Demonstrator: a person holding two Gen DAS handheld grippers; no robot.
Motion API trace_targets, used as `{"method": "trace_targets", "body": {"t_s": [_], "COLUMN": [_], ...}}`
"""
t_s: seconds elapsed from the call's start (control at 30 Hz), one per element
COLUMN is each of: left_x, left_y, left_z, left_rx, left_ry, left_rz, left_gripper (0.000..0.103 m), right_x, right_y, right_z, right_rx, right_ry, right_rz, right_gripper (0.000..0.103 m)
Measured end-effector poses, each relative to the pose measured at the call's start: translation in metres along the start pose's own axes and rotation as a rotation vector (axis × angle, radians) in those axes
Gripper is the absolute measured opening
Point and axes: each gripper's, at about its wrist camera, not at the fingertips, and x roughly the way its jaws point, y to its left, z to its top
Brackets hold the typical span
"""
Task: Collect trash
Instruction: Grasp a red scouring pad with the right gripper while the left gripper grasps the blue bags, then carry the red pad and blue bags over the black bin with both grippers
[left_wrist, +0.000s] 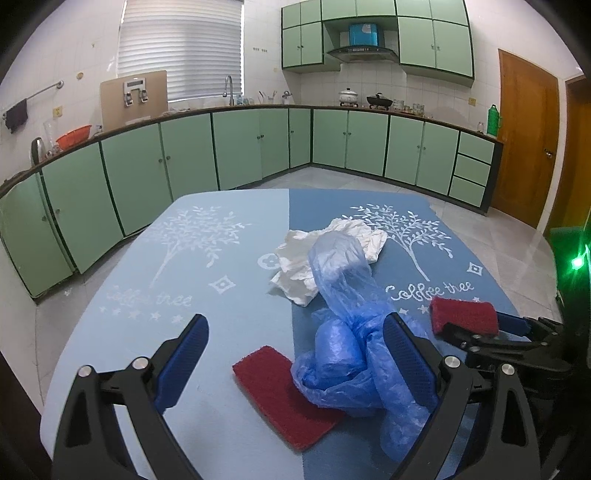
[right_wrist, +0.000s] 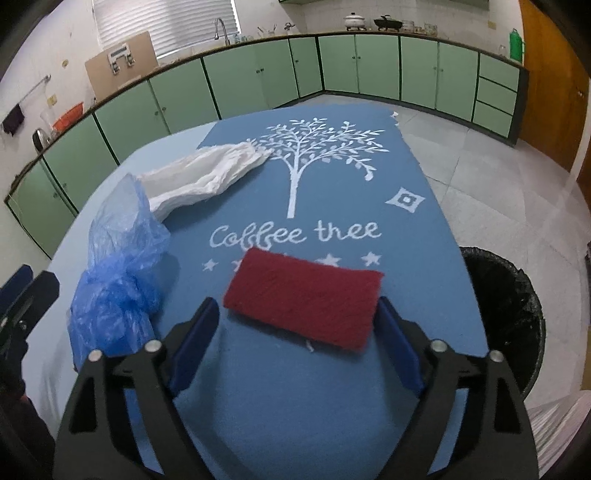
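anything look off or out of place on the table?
Loose litter on the blue mats: a crumpled blue plastic bag lying across a wadded white paper and overlapping one red scouring pad. A second red pad sits askew between the open right gripper fingers. Nothing is spilled or broken.

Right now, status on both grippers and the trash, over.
Left gripper open, blue plastic bag between its pads. Right gripper open, straddling a red scouring pad. Second red pad under the bag. Bin beside table.
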Motion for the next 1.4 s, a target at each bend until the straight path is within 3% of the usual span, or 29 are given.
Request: {"method": "trace_targets", "body": {"t_s": [0.2,0.53,1.07,1.2,1.23,1.33,1.4], "left_x": [-0.002,-0.004,0.006,0.016,0.018,0.018,0.017], "left_y": [0.006,0.011,-0.040,-0.054,-0.060,-0.070,-0.075], "left_z": [-0.001,-0.003,-0.008,-0.008,-0.008,-0.009,-0.009], "left_rx": [-0.017,-0.036,0.013,0.036,0.052,0.081,0.075], "left_ry": [-0.005,-0.004,0.033,0.080,0.089,0.091,0.096], "left_rz": [0.007,0.002,-0.059,-0.055,-0.043,-0.021,-0.025], "left_gripper": [0.093,0.093,0.092,0.061,0.059,0.025,0.019], "right_x": [0.007,-0.017,-0.049,-0.050,-0.050,-0.050,-0.051], "right_y": [0.007,-0.002,-0.064,-0.080,-0.084,-0.091,-0.093], "right_z": [0.000,-0.002,-0.002,-0.005,-0.006,-0.008,-0.009], "right_rx": [-0.037,-0.037,0.041,0.057,0.063,0.080,0.085], "right_ry": [0.007,-0.059,-0.115,-0.116,-0.117,-0.117,-0.118], "right_rz": [-0.060,-0.028,-0.101,-0.116,-0.119,-0.117,-0.117], "right_gripper": [0.083,0.081,0.081,0.081,0.081,0.081,0.081]}}
